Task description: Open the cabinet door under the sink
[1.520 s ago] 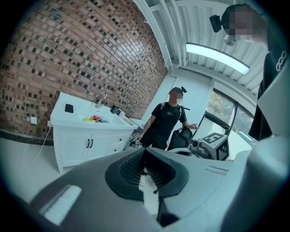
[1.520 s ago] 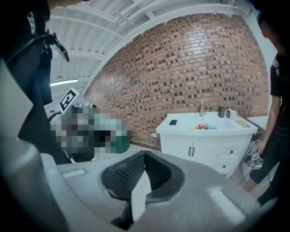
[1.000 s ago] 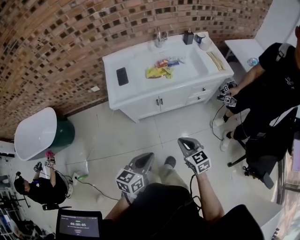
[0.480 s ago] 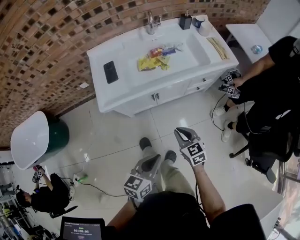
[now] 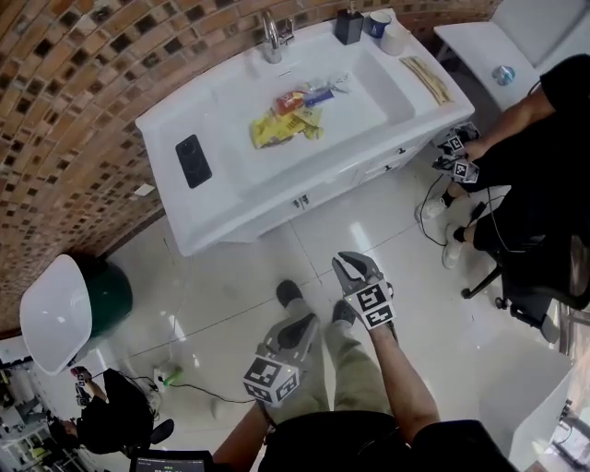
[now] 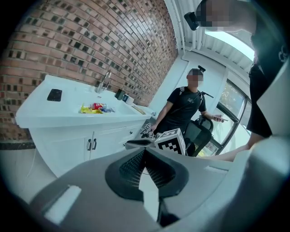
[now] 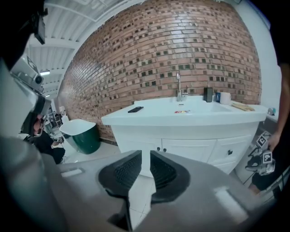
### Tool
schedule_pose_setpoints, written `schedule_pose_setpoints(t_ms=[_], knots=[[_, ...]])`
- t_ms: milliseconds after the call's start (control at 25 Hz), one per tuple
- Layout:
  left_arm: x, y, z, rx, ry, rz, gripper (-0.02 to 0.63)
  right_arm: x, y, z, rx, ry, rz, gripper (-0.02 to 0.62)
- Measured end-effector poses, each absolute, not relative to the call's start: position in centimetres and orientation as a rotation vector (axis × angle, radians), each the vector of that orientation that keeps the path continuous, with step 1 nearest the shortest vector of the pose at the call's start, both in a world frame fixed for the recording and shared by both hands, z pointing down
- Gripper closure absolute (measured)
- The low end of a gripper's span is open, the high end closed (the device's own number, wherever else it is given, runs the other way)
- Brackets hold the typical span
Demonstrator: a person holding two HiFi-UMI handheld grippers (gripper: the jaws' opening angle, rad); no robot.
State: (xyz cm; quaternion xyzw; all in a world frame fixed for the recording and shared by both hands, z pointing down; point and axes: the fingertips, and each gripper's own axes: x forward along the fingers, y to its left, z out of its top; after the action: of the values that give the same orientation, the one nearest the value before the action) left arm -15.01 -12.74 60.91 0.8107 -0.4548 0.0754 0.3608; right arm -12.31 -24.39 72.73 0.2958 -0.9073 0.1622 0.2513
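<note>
The white vanity (image 5: 212, 217) holds the sink, and below it two cabinet doors (image 5: 313, 189) stand closed, with small dark handles (image 5: 300, 201) at their meeting edge. Both grippers hang over the tiled floor, well short of the doors. In the left gripper view, the left gripper (image 5: 301, 323) (image 6: 144, 150) has its tips together and holds nothing. It points at the doors (image 6: 72, 147) from the side. The right gripper (image 5: 348, 261) (image 7: 146, 154) faces the doors (image 7: 181, 149) head-on. Its jaws are opening, with a narrow gap and nothing between them.
A phone (image 5: 193, 160) lies on the counter, snack packets (image 5: 286, 124) in the basin, cups (image 5: 378, 23) by the tap (image 5: 272, 32). A green bin (image 5: 106, 295) stands at the left. A seated person (image 5: 544, 157) with grippers is at the right, another person (image 5: 111, 419) at lower left. A cable (image 5: 198, 389) crosses the floor.
The vanity has drawn nearer and shifted left in the head view. Both grippers have sunk and moved toward the cabinet. The right gripper's jaws have parted.
</note>
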Motion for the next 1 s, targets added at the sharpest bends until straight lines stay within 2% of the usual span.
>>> schedule_pose_setpoints(t_ms=[440,1000], knots=[[-18.5,-14.3,64.9,2.064,-1.090,0.243,0.589,-15.3,-29.5,79.3,0.936,-2.410,0.450,0.509],[-22.5,-17.5,66.7,2.094,-1.051,0.293,0.589,-21.1,-34.8,88.7,0.827,-2.262,0.426,0.506]])
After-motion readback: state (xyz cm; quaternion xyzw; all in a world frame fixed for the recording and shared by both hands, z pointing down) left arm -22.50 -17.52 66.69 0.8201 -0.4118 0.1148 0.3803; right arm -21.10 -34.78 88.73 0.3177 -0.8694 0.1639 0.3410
